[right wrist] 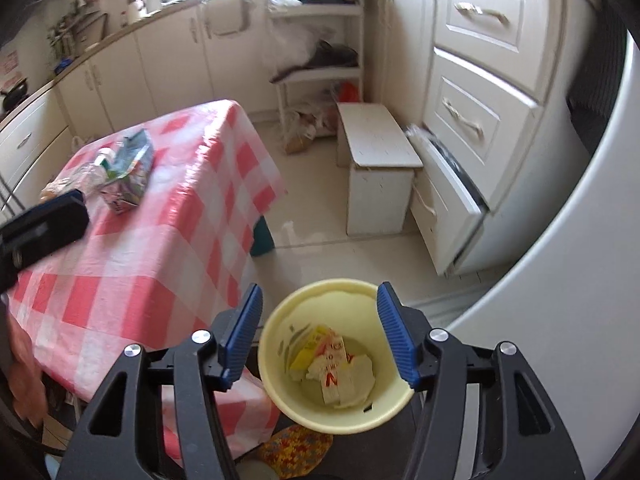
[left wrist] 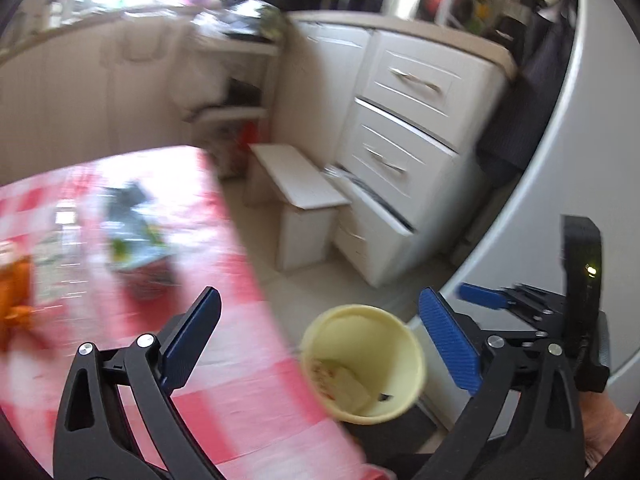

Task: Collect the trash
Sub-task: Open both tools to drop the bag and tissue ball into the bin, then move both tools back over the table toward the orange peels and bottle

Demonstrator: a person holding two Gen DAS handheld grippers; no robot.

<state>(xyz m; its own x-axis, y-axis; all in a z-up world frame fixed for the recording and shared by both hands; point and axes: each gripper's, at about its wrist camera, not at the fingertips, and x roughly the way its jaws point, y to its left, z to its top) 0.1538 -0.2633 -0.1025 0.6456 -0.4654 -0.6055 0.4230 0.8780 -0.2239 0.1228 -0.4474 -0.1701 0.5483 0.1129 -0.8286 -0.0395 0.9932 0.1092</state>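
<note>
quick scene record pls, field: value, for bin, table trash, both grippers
bin: yellow bin on the floor beside the table, holding crumpled paper and cartons
table: red-and-white checked tablecloth
trash left on table: crushed carton, plastic bottle
left gripper: open, nothing between the jaws
right gripper: open above the bin, nothing held
nearby: white stool, drawer unit
</note>
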